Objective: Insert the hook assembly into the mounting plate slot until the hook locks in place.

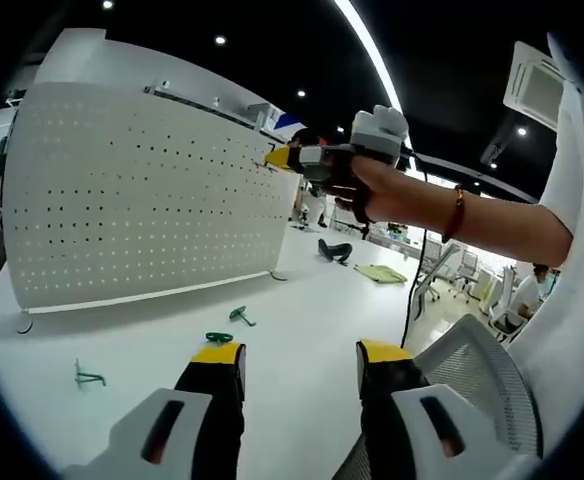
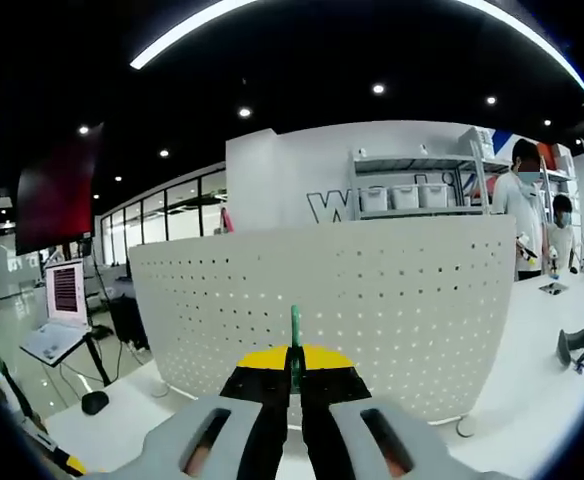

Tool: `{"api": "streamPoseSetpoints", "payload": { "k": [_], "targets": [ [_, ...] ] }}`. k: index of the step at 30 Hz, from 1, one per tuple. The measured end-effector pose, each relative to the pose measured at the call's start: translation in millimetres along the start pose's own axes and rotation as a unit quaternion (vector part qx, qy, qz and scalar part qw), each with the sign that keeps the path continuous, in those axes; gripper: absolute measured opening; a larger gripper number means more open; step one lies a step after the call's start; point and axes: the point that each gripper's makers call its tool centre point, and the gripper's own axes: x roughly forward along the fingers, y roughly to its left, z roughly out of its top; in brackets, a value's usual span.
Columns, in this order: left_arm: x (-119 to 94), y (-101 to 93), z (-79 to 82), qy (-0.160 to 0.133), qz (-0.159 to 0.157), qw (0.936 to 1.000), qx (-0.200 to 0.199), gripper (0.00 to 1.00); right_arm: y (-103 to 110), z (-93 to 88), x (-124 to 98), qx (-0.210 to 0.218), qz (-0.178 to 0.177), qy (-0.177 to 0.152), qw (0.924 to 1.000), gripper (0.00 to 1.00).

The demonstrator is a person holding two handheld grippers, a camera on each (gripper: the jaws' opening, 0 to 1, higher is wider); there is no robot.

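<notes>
A white perforated mounting plate (image 1: 142, 190) stands upright on the white table (image 1: 292, 330); it also faces me in the right gripper view (image 2: 352, 300). My right gripper (image 2: 294, 362) is shut on a green hook (image 2: 295, 335) whose stem points toward the plate, a short way off it. In the left gripper view, the right gripper (image 1: 284, 157) reaches in from the right, its yellow tips near the plate's upper right part. My left gripper (image 1: 297, 362) is open over the table with nothing between its jaws. Three loose green hooks (image 1: 240, 317) (image 1: 219, 338) (image 1: 88, 377) lie on the table.
A person's arm (image 1: 442, 215) with a red wristband stretches across on the right. A grey mesh chair back (image 1: 472, 365) sits at lower right. A dark object (image 1: 335, 250) and a yellow-green sheet (image 1: 380, 272) lie farther along the table. People stand by shelves (image 2: 532, 215).
</notes>
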Motion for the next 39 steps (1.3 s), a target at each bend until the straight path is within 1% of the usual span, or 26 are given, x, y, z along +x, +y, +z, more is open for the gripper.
{"api": "streamPoseSetpoints", "payload": {
  "k": [6, 15, 20, 24, 25, 30, 36, 39],
  "targets": [
    [0.9, -0.1, -1.1, 0.003, -0.001, 1.0, 0.001, 0.46, -1.8, -5.7, 1.1, -0.005, 0.004, 0.009, 0.9999, 0.01],
    [1.0, 0.0, -3.0, 0.006, 0.0, 1.0, -0.002, 0.45, 1.1, -3.0, -0.3, 0.002, 0.01, 0.004, 0.9999, 0.01],
    [1.7, 1.8, 0.2, 0.0, 0.004, 1.0, -0.001, 0.45, 4.4, -3.6, -1.9, 0.002, 0.016, 0.005, 0.9999, 0.01],
    [3.9, 5.3, 7.5, -0.01, 0.008, 0.9999, -0.005, 0.43, 8.3, -4.9, -5.4, 0.001, 0.022, 0.006, 0.9997, 0.01],
    [4.8, 6.1, 11.2, -0.017, 0.008, 0.9998, -0.008, 0.43, 9.0, -5.2, -6.2, 0.001, 0.023, 0.006, 0.9997, 0.01],
    [10.5, 12.0, 24.7, -0.029, 0.015, 0.9994, -0.011, 0.39, 13.6, -8.2, -10.3, 0.007, 0.032, 0.01, 0.9994, 0.01],
    [19.6, 14.4, 40.0, -0.039, 0.015, 0.999, -0.014, 0.34, 22.6, -14.2, -16.0, 0.01, 0.048, 0.016, 0.9987, 0.01],
    [21.5, 15.6, 46.2, -0.046, 0.014, 0.9987, -0.018, 0.33, 26.6, -18.0, -19.9, 0.01, 0.054, 0.019, 0.9983, 0.01]
  ]
}}
